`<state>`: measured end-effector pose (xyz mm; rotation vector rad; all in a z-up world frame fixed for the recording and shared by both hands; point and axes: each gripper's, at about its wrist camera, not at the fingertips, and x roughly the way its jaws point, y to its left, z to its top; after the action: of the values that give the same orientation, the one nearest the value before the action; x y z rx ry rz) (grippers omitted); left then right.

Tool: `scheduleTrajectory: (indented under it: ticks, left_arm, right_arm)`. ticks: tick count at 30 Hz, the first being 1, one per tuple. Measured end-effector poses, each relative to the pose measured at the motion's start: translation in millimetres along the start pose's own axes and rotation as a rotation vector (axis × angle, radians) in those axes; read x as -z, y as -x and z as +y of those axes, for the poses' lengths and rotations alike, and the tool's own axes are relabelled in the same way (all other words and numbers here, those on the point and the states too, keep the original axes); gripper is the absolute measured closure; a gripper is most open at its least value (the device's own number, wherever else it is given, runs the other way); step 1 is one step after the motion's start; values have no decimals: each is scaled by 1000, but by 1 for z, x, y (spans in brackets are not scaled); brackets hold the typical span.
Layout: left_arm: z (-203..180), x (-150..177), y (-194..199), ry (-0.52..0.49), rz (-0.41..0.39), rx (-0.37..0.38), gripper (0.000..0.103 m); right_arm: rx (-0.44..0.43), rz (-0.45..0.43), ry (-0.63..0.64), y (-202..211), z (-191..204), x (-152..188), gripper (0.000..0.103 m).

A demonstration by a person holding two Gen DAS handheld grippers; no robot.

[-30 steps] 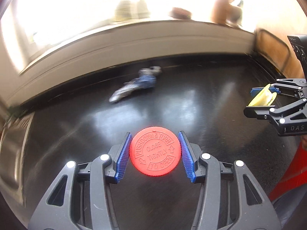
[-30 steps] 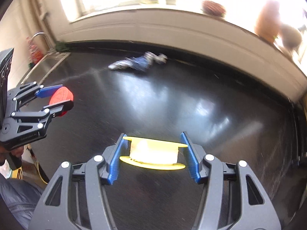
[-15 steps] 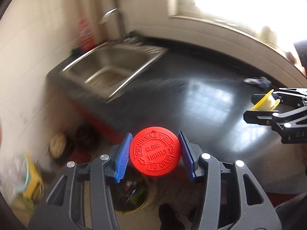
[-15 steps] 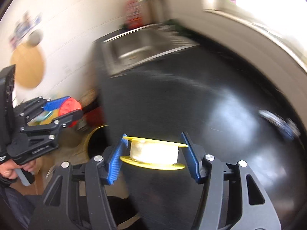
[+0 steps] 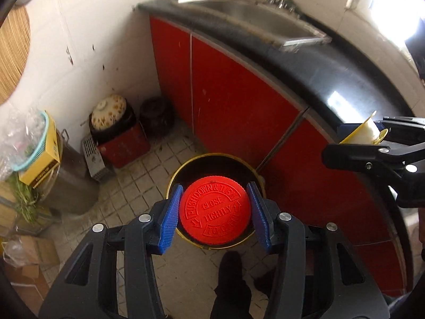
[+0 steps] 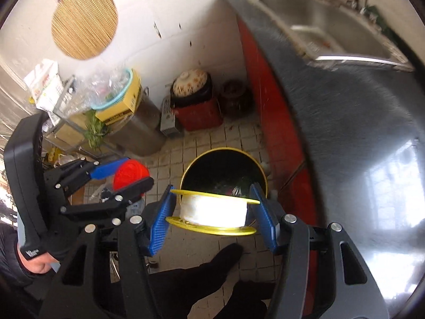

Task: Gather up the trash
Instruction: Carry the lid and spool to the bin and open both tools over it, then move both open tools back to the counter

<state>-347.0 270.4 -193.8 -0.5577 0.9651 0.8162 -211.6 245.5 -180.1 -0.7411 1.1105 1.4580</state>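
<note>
My left gripper (image 5: 214, 214) is shut on a round red bottle cap (image 5: 214, 210) with raised lettering, held right above a yellow-rimmed black trash bin (image 5: 183, 170) on the tiled floor. My right gripper (image 6: 213, 211) is shut on a yellow spool (image 6: 212, 208) wound with white thread, also hanging over the bin (image 6: 212, 159), which has some trash inside. In the right wrist view the left gripper (image 6: 124, 175) with the cap (image 6: 130, 176) shows at the left. The left wrist view has the right gripper (image 5: 372, 138) and its spool (image 5: 364, 131) at the right edge.
Red cabinet doors (image 5: 239, 101) under a black counter (image 5: 332, 66) with a steel sink (image 5: 252, 16) stand right of the bin. A red crate with a pot (image 5: 119, 135), a dark jar (image 5: 156, 114), a metal drum (image 5: 71, 180) and a cluttered rack line the wall. A person's dark shoe (image 5: 231, 265) is below.
Both grippers swung left off the black counter and tipped down, carrying cap and spool, and now hang over the floor bin. The counter wrapper has left the view.
</note>
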Motion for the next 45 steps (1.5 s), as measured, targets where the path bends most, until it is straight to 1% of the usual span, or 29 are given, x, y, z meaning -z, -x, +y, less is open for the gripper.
scheduleTrajectory:
  ticks: [3, 6, 8, 13, 14, 15, 16, 17, 18, 20, 23, 27, 29, 32, 33, 35, 37, 38, 41, 43, 45]
  left_arm:
    - [6, 3, -23, -11, 20, 8, 55]
    - [15, 4, -38, 1, 35, 27, 55]
    - [17, 3, -42, -3, 34, 34, 55]
    - [21, 1, -49, 5, 37, 51, 55]
    - [20, 1, -50, 4, 41, 51, 51]
    - [19, 1, -52, 0, 49, 40, 36]
    - [19, 1, -51, -5, 48, 25, 23]
    - [18, 1, -50, -7, 39, 13, 20]
    - [19, 1, -47, -12, 26, 2, 19]
    - [19, 2, -44, -17, 33, -12, 19]
    - [21, 0, -39, -16, 36, -10, 19]
    - [13, -7, -20, -48, 19, -8, 19]
    - [5, -14, -7, -76, 0, 5, 18]
    - [-22, -29, 16, -144, -42, 44, 15]
    - [-37, -35, 25, -178, -62, 64, 14]
    - [-64, -45, 37, -236, -91, 107, 14]
    - [-101, -58, 50, -316, -123, 167, 13]
    - [-126, -65, 57, -368, -146, 209, 13]
    - [-187, -77, 70, -499, -183, 306, 12]
    - [-240, -82, 82, -619, -220, 386, 12]
    - [-285, -80, 90, -719, -244, 445, 12]
  right_arm:
    - [19, 53, -9, -32, 1, -9, 46]
    - [32, 82, -17, -51, 0, -13, 46]
    - [29, 89, -26, -56, 1, -18, 46]
    - [18, 89, -32, -53, 0, -29, 46]
    - [11, 91, -39, -54, 0, -31, 38]
    - [4, 90, -48, -54, 0, -33, 24]
    - [5, 79, -51, -52, -1, -33, 22]
    - [13, 72, -49, -50, -1, -34, 22]
    - [15, 74, -48, -50, -2, -35, 21]
    - [17, 71, -45, -44, -3, -32, 21]
    - [18, 57, -47, -31, -6, -30, 21]
    - [21, 5, -67, 4, -14, -24, 21]
    - [35, -41, -95, 36, -23, -16, 21]
    - [98, -122, -142, 90, -43, 3, 18]
    - [115, -150, -161, 107, -51, 10, 17]
    - [178, -211, -216, 148, -71, 32, 15]
    - [246, -265, -288, 189, -97, 61, 15]
    - [281, -290, -329, 207, -109, 76, 15]
    - [395, -342, -455, 258, -144, 124, 15]
    - [461, -371, -525, 286, -161, 156, 15]
    - [535, -392, -606, 315, -179, 193, 15]
